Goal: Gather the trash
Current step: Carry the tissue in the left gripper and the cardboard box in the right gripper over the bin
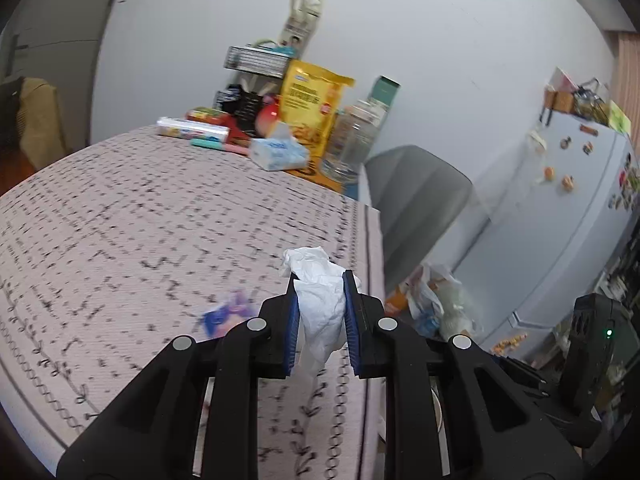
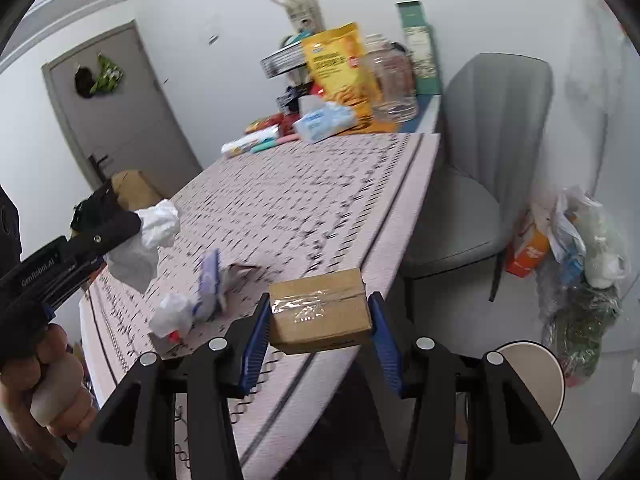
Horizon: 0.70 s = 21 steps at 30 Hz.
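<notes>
1. White crumpled tissue sits pinched between the blue pads of the left gripper, above the near edge of the patterned pinkish tablecloth.
2. Only the right wrist view shows that left gripper from the side, along with the person's hand on its handle and the tissue bulging past the fingers.
3. Brown taped cardboard box lies between the right gripper's blue pads; whether they press on it cannot be told, since a sliver of gap seems to show on each side.
4. The right view alone shows a second white paper wad and a bluish wrapper on the cloth; the left view shows that wrapper only as a blur.
5. Both views show a grey chair beside the table and a filled plastic rubbish bag on the floor.
</notes>
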Each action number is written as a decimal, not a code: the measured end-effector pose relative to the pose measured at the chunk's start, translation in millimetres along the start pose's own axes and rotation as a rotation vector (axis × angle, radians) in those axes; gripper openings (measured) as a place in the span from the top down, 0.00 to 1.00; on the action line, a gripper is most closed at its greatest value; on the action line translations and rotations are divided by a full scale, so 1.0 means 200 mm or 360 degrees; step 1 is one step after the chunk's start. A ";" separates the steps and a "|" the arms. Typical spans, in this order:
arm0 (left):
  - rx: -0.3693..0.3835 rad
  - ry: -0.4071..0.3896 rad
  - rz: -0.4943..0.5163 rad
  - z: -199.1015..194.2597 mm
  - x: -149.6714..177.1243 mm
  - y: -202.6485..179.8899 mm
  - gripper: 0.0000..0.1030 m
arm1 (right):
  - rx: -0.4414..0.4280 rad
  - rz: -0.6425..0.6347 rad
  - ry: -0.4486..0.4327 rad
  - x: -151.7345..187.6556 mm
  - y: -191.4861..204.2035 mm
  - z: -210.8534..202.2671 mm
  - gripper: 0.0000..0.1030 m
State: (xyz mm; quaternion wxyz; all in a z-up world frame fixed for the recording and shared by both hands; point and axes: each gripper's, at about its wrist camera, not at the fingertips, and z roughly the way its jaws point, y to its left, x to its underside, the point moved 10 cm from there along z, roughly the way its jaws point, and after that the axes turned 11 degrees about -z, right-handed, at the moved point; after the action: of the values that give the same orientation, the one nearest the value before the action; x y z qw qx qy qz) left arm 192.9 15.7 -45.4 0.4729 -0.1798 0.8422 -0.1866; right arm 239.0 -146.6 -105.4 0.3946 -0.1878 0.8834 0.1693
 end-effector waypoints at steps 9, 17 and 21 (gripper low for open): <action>0.0093 0.0143 0.0129 0.17 0.09 -0.30 0.81 | 0.0154 0.0143 -0.0047 0.05 -0.34 -0.13 0.53; 0.0183 0.0281 0.0232 0.33 0.24 -0.61 0.81 | 0.0236 0.0270 -0.0074 0.13 -0.59 -0.20 0.53; 0.0215 0.0368 0.0268 0.42 0.34 -0.73 0.81 | 0.0273 0.0330 -0.0078 0.19 -0.71 -0.23 0.53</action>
State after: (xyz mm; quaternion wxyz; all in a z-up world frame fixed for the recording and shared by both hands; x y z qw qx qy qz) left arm 251.1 -156.1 -64.2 0.3978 -0.0538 0.8886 -0.2220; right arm 252.4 -299.3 -126.1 0.4109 -0.0567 0.8995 0.1375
